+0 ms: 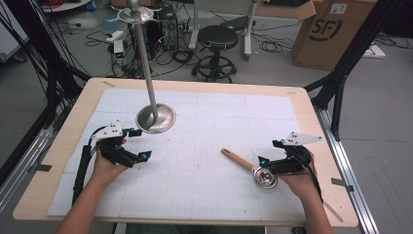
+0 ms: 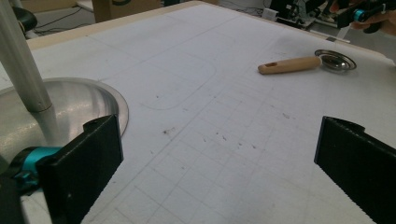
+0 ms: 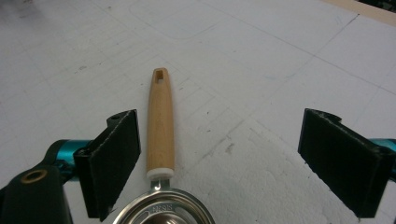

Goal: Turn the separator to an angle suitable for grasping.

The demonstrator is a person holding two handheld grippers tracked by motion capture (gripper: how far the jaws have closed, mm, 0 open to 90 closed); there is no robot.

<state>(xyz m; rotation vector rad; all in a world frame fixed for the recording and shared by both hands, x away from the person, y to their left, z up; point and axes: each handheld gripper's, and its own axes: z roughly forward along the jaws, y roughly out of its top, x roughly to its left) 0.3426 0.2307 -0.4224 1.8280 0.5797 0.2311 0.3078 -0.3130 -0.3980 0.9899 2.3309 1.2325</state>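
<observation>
A small metal scoop with a wooden handle [image 1: 239, 160] lies on the white gridded mat [image 1: 204, 146], its round bowl [image 1: 265, 177] toward the near right. My right gripper [image 1: 269, 152] hovers just over the bowel end and stands open. In the right gripper view the wooden handle [image 3: 160, 123] runs away from me between the wide-apart jaws, closer to the left pad [image 3: 114, 158], and no pad presses on it. My left gripper [image 1: 141, 144] is open too, beside the round base of a metal stand [image 1: 155, 118]. The left gripper view has that stand base [image 2: 70, 107] at left and the scoop [image 2: 303, 64] far off.
The stand's thin pole [image 1: 143, 58] rises tall from the base at the mat's middle left. The wooden table edge [image 1: 311, 126] frames the mat. Behind the table are a stool [image 1: 217, 39], a cardboard box [image 1: 331, 29] and cables on the floor.
</observation>
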